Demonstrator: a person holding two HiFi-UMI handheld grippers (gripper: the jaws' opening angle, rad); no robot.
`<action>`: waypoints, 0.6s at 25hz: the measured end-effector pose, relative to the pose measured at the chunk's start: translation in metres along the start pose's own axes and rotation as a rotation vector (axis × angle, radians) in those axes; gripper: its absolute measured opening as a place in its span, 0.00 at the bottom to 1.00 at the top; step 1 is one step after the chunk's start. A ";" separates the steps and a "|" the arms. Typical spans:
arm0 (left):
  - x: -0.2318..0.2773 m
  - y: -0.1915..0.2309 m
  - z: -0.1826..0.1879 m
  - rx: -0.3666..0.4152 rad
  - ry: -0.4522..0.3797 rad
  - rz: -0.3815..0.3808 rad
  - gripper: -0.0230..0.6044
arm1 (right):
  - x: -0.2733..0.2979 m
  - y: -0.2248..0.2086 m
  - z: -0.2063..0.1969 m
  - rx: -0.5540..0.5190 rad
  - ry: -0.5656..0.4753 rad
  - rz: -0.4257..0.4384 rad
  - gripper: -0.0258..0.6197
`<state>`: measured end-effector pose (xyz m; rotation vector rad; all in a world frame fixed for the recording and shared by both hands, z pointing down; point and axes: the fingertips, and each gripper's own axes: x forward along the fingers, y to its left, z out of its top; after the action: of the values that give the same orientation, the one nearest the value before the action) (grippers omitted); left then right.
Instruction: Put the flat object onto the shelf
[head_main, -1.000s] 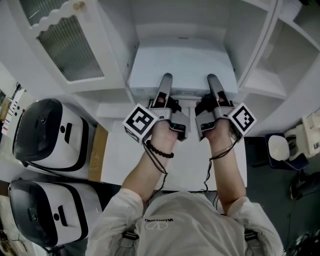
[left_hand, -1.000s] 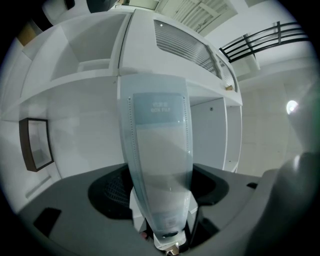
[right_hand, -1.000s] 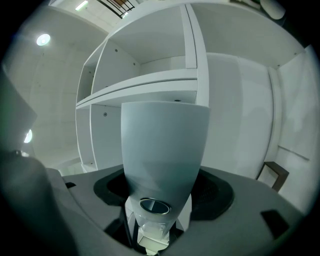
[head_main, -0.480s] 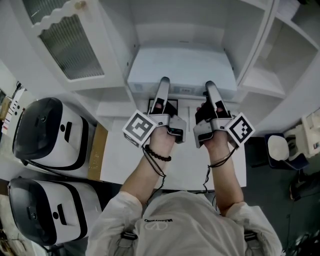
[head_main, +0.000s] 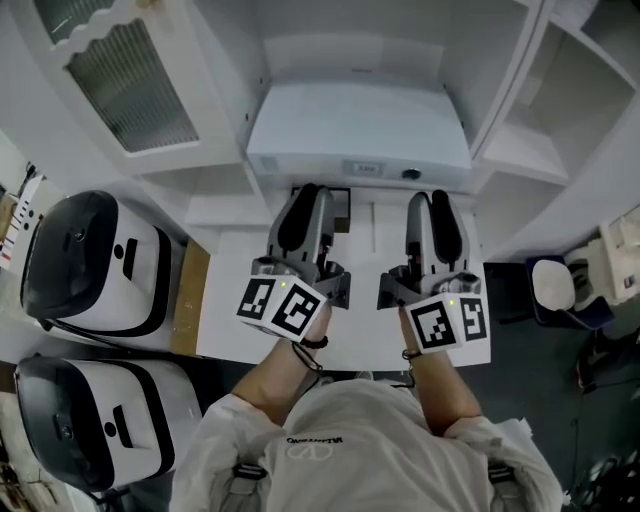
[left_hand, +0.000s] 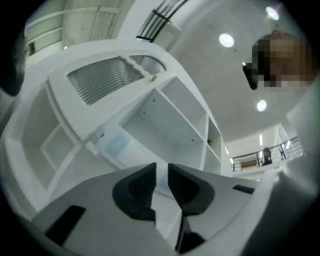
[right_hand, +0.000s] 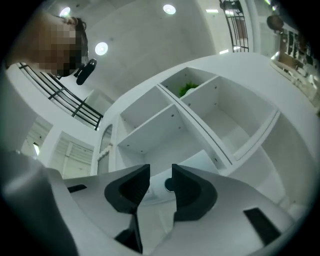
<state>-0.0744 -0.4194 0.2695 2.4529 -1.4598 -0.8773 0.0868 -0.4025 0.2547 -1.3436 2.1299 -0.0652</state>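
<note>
The flat object, a white slab-like box with a small label and a dark button on its front edge, lies on the cabinet shelf. Both grippers are drawn back from it over the white tabletop. My left gripper and right gripper point at the box's front edge without touching it. The jaws of both have just been closing and now stand a narrow gap apart with nothing between them. The left gripper sees the box ahead. Past the right gripper shows the box.
A cabinet door with ribbed glass stands swung out at upper left. Open side shelves flank the right. Two black-and-white rounded appliances sit at the left. A small dark square lies under the shelf edge.
Both grippers pulled back from the flat object toward me and rolled so their marker cubes face up. Their jaws have narrowed. The flat object stays on the shelf.
</note>
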 end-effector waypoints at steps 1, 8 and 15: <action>0.003 -0.003 0.003 0.059 0.005 -0.005 0.13 | 0.003 0.003 -0.002 -0.006 0.020 0.007 0.25; 0.026 -0.002 0.000 0.181 0.057 0.016 0.04 | 0.027 -0.011 -0.028 0.013 0.166 -0.060 0.12; 0.041 0.013 -0.006 0.133 0.075 0.042 0.04 | 0.046 -0.025 -0.030 0.054 0.173 -0.096 0.07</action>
<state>-0.0664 -0.4613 0.2635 2.5089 -1.5846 -0.6932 0.0781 -0.4609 0.2668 -1.4536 2.1872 -0.2853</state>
